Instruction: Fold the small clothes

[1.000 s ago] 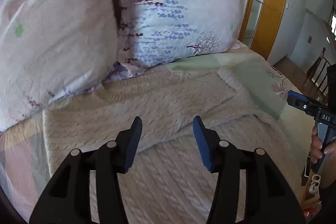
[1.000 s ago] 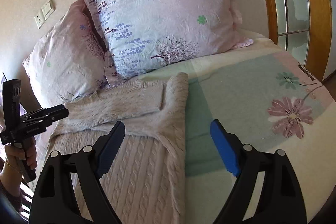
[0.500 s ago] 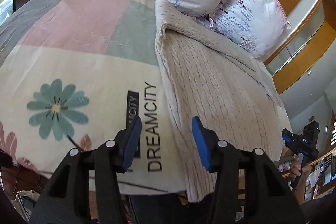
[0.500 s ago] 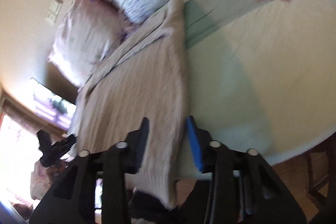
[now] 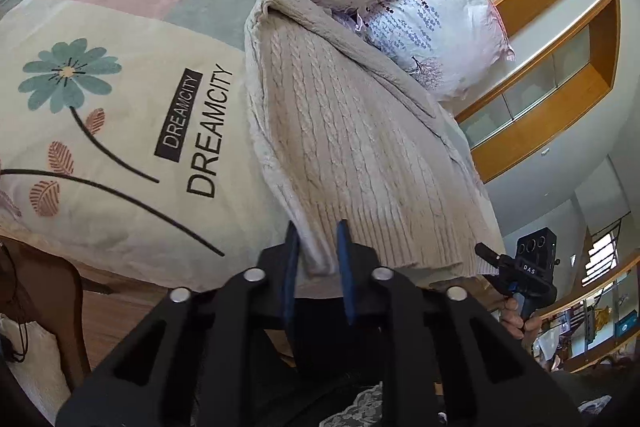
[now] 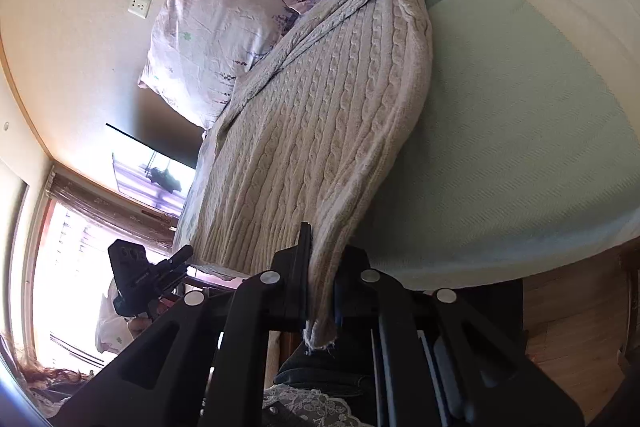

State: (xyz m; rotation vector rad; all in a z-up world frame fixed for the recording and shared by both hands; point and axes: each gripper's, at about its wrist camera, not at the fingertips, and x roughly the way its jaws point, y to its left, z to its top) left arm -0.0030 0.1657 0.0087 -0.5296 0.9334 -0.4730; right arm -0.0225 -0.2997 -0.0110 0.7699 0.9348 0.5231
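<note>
A cream cable-knit sweater (image 5: 352, 131) lies lengthwise on the bed, sleeves folded across its top near the pillows; it also shows in the right wrist view (image 6: 320, 115). My left gripper (image 5: 317, 247) is shut on the sweater's bottom-left hem corner at the bed's near edge. My right gripper (image 6: 320, 267) is shut on the bottom-right hem corner, with frayed hem hanging below the fingers. Each gripper shows in the other's view, the right (image 5: 520, 275) and the left (image 6: 148, 275).
The bed (image 5: 120, 131) has a floral cover printed DREAMCITY. Two floral pillows (image 5: 432, 39) lean at the headboard, against the wall (image 6: 80, 27). A wooden window frame (image 5: 560, 99) stands to the right. Wood floor (image 6: 580, 327) lies below the bed's near edge.
Both grippers have come down from near the pillows to the sweater's bottom hem at the bed's edge. Both have closed on the hem corners.
</note>
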